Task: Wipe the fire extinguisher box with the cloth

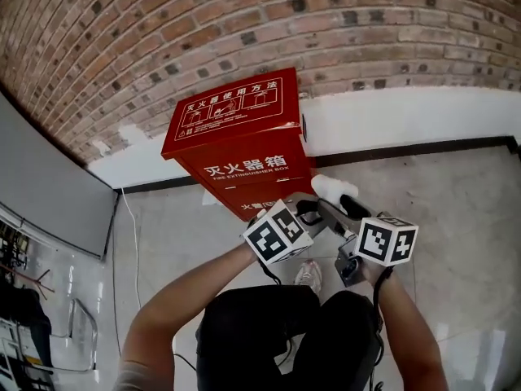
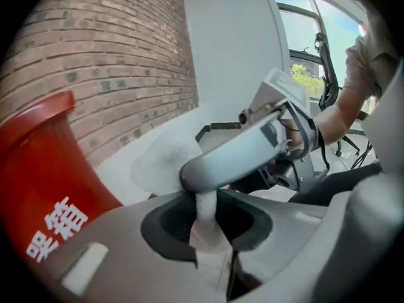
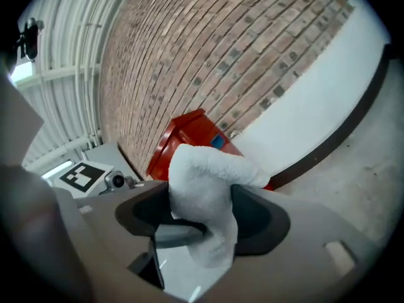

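The red box [image 1: 242, 141] stands on the floor [image 1: 460, 210] against the brick wall [image 1: 244, 23], at the far side of the scene. Its sloped lid is shut, so what it holds cannot be seen. White print runs across its lid and front.

Just near of the box, both claws meet on the white cloth [image 1: 330, 187], which is clear of the box's front and not touching it.

The left gripper [image 1: 313, 208] reaches in from the left. In its own view its jaws are pressed together on a thin tail of the cloth [image 2: 205, 223], which runs down into the narrow slit between them. The rest of the cloth spreads out beyond, behind the right gripper's grey finger [image 2: 233, 160], which lies across the tail.

The right gripper [image 1: 347, 207] comes in from the right. Its jaws pinch the bunched end of the cloth [image 3: 202, 182], which bulges up above them and hangs down on the near side. Past it the box [image 3: 189, 137] shows at the foot of the wall, with the left gripper's marker cube [image 3: 82, 175] at the left.
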